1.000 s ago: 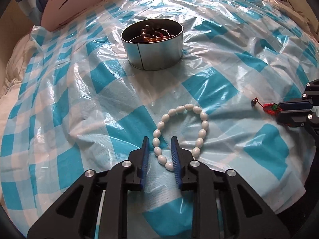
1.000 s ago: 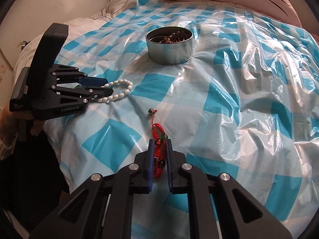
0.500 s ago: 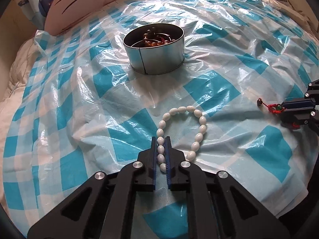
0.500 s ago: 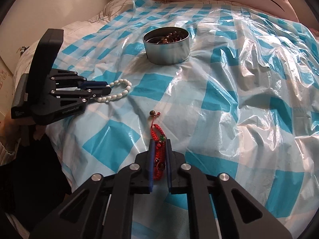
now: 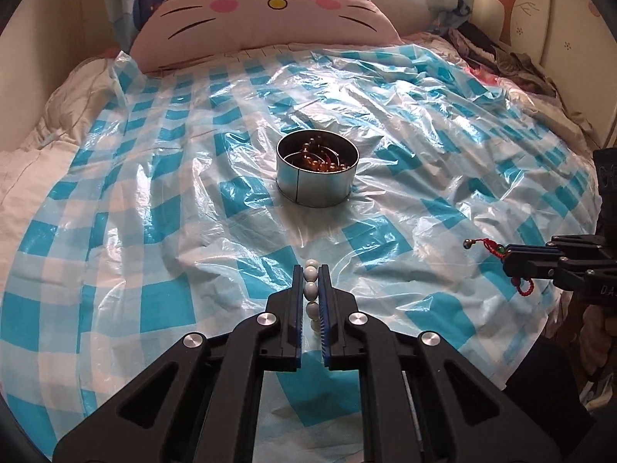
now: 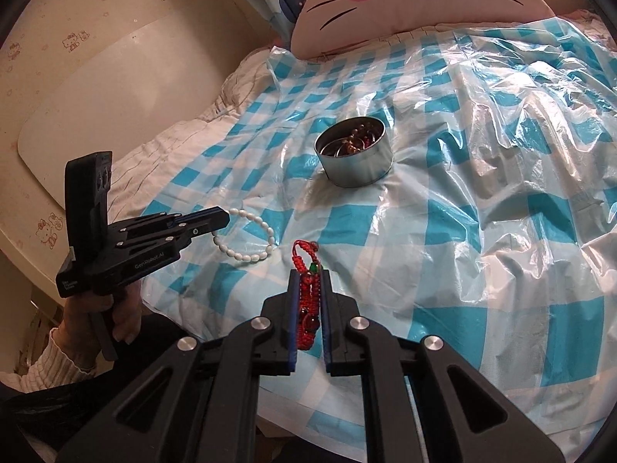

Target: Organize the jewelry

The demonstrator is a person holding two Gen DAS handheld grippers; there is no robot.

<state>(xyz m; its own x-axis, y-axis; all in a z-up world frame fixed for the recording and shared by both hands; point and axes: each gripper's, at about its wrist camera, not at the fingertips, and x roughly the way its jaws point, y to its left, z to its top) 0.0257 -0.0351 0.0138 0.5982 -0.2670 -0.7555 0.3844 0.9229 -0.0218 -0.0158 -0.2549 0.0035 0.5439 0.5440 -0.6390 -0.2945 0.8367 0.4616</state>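
White bead bracelet (image 5: 311,292) is pinched between the fingers of my left gripper (image 5: 311,270), a few beads lined up in the gap. From the right wrist camera the rest of the loop (image 6: 246,239) hangs out past the fingertips, drooping toward the checked plastic sheet (image 5: 162,231); can't tell if the lowest beads touch it. That gripper's jaws have just been closing, and now they're clamped on the beads.

Red braided bracelet (image 6: 308,293) is squeezed between my right gripper (image 6: 309,276) fingers, its knotted end with a green bead poking out beyond the tips. In the left wrist view its tail with a small bell (image 5: 467,244) sticks out ahead of the fingers and a red loop dangles below them.

The round metal tin (image 5: 317,177) sits on the sheet well ahead of both sets of fingers, with brown beads (image 5: 314,160) already in it. Big cat-face pillow (image 5: 266,11) way beyond it.
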